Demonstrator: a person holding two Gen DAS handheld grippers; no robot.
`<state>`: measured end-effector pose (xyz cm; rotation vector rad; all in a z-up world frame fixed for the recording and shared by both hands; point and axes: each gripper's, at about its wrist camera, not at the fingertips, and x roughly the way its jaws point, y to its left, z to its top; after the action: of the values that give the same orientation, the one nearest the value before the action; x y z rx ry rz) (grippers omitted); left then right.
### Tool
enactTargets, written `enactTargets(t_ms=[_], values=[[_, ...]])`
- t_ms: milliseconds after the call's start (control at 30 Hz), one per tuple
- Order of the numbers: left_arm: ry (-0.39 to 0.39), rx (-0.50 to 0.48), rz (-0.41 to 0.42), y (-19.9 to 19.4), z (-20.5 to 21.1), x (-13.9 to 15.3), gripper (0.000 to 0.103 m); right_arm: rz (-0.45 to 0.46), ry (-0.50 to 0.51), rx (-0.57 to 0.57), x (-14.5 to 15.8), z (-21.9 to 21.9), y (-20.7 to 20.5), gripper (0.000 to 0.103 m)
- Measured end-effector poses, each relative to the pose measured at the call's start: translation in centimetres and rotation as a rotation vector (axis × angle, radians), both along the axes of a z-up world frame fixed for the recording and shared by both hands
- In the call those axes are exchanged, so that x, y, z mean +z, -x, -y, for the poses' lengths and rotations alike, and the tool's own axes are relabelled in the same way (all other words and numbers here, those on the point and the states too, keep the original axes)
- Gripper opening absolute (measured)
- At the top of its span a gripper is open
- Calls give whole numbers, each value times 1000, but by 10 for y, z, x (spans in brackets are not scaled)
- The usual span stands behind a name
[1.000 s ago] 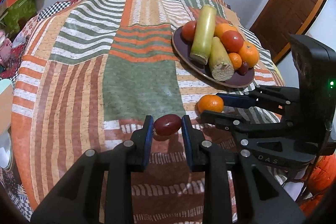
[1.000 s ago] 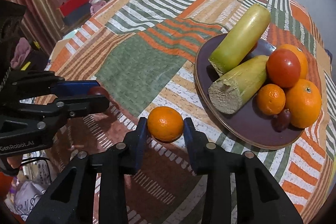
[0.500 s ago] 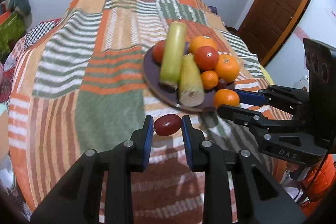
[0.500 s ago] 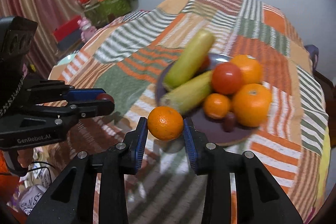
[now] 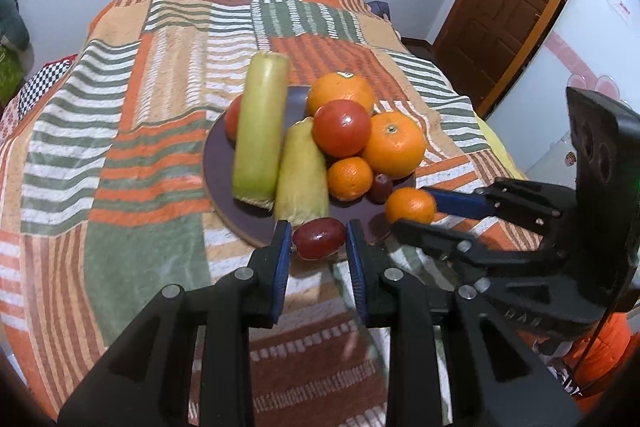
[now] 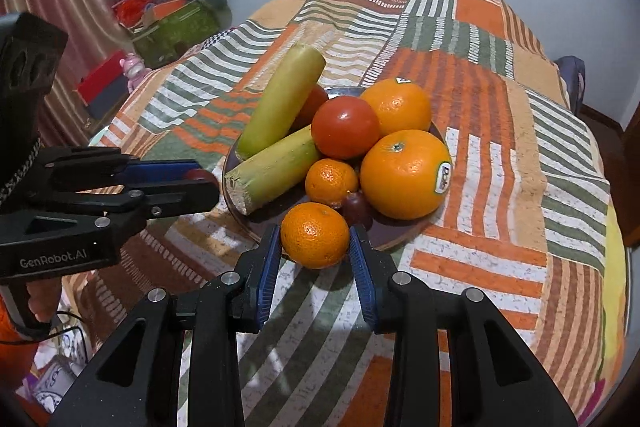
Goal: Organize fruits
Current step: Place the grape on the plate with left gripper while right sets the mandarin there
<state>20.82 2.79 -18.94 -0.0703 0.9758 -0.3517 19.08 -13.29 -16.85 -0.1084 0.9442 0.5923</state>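
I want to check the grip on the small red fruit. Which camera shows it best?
The left wrist view: the red fruit sits in full sight between the left tongs, both pads against it, just before the plate. The right wrist view shows only a red sliver beyond the left tongs' fingers.

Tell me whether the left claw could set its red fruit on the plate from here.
Probably yes. The left claw, shut on the red fruit, hangs at the plate's near rim; bare plate lies just ahead, beside the cut stalk.
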Motion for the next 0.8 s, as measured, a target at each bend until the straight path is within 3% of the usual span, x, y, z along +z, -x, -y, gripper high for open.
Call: enactTargets(t_ms=[500, 667, 700, 800], values=[[-27, 21, -10, -31, 5, -8, 27, -21, 2, 39, -13, -19, -11, 32], [-35, 25, -21, -33, 5, -12, 41, -75, 8, 36, -20, -21, -14, 37], [-35, 27, -20, -33, 4, -13, 43, -74, 9, 29, -20, -20, -14, 42], [-36, 28, -18, -30, 3, -13, 44, -74, 5, 30, -18, -19, -13, 43]])
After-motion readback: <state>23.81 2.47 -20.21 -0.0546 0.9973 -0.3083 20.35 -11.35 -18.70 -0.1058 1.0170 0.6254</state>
